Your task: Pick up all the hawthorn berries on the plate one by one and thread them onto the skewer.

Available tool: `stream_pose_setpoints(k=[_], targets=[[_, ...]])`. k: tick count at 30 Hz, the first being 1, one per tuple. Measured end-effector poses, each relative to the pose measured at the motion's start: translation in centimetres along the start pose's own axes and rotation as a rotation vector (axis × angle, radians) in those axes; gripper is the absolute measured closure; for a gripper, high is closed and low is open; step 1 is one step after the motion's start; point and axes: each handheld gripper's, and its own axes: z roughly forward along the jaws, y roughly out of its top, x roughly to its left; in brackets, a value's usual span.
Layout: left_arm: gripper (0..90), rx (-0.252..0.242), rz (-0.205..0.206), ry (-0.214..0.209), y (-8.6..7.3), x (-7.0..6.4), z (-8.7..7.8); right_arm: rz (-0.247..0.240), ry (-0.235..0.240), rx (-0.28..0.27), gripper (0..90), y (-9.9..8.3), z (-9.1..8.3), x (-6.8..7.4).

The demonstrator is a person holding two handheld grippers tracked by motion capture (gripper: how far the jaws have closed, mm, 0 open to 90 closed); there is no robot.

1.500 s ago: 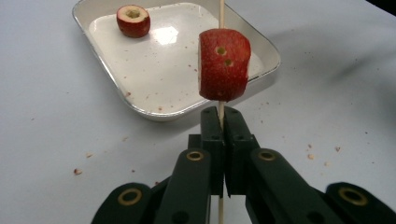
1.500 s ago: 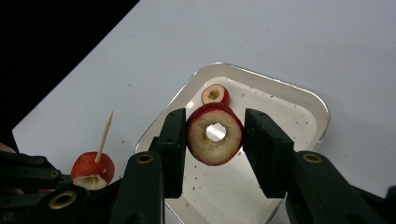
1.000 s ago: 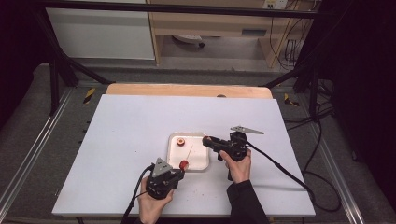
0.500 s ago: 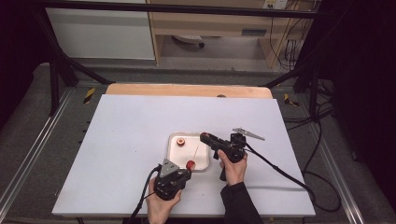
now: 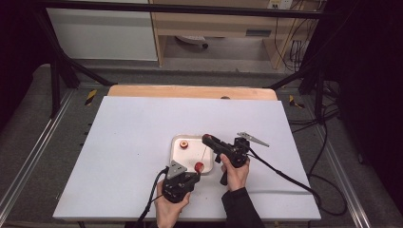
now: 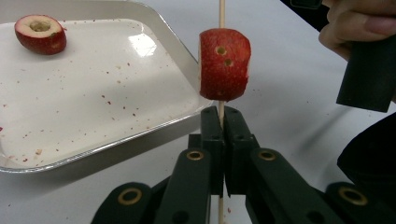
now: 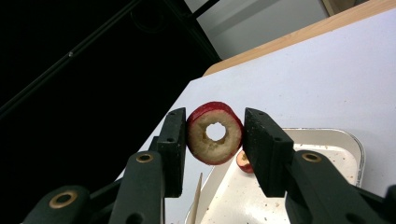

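The right gripper has lifted off the white tray, pinching a cored red fruit ring above the thin wooden skewer. The left gripper stays clamped on the skewer, ready for threading.

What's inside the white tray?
One cored red fruit piece lies in the white tray, plus little red crumbs. Another piece sits on a stick held by the left tongs, hiding part of the tray's rim behind it.
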Motion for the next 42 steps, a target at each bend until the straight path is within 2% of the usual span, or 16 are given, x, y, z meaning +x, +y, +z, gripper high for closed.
stream_pose_setpoints(k=[5,25,32,36,40,42], targets=[[88.1,-0.009,-0.016,-0.003,0.04,0.05,0.00,0.002,0.006,-0.002,60.9,-0.05,-0.02,0.06],[88.2,-0.011,-0.020,0.003,0.09,0.28,0.09,0.006,0.025,0.008,60.9,-0.21,-0.05,0.12],[88.3,-0.004,-0.045,-0.007,0.14,0.38,0.13,-0.020,0.033,0.024,61.0,-0.53,-0.07,0.16],[88.3,-0.019,-0.055,-0.032,0.02,0.40,0.15,-0.048,0.039,0.036,61.0,-0.35,-0.36,0.22],[88.3,-0.040,-0.094,-0.090,-0.02,0.53,-0.04,-0.085,0.046,0.037,61.1,-0.05,-0.71,0.30],[88.3,-0.056,-0.115,-0.108,-0.09,0.62,-0.02,-0.093,0.071,0.021,61.1,-0.06,-0.81,0.43]])
